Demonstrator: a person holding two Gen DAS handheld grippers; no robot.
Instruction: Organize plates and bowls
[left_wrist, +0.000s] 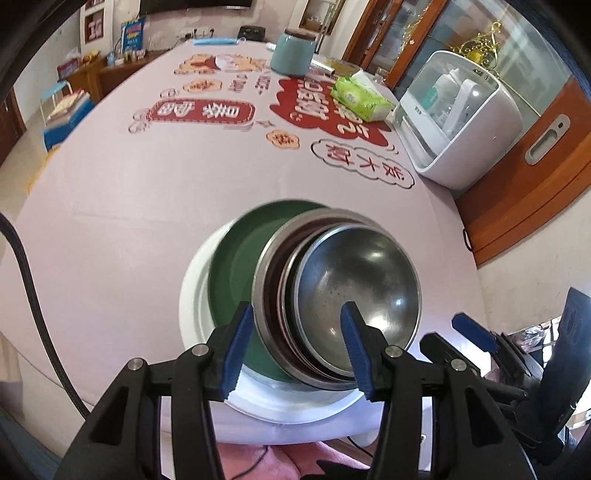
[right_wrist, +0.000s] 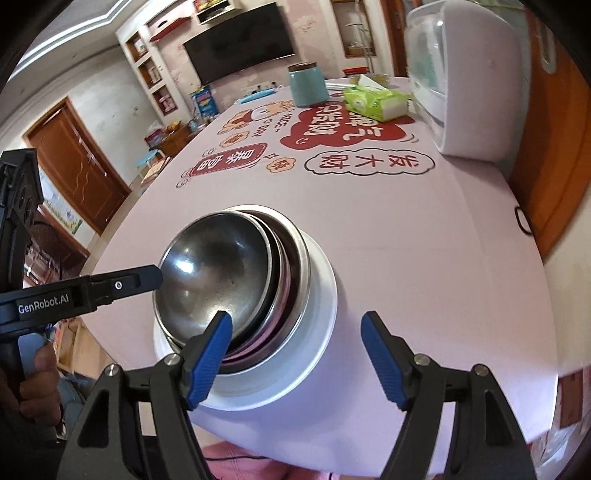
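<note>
A stack of dishes sits near the table's front edge: a white plate (left_wrist: 195, 295) at the bottom, a green plate (left_wrist: 236, 266) on it, then nested steel bowls with a steel bowl (left_wrist: 362, 284) on top, tilted. The stack also shows in the right wrist view, the steel bowl (right_wrist: 218, 273) above the white plate (right_wrist: 321, 332). My left gripper (left_wrist: 299, 350) is open, its fingers straddling the near rims of the bowls. My right gripper (right_wrist: 295, 358) is open, just in front of the stack, its left finger over the bowl rim. The left gripper's finger (right_wrist: 140, 280) shows at the bowl's left rim.
The pink tablecloth (left_wrist: 147, 192) has red printed patterns. At the far end stand a teal jar (left_wrist: 293, 51), a green tissue pack (left_wrist: 360, 96) and a white dish cabinet (left_wrist: 458, 114). The table's right edge lies next to a wooden door (right_wrist: 554, 147).
</note>
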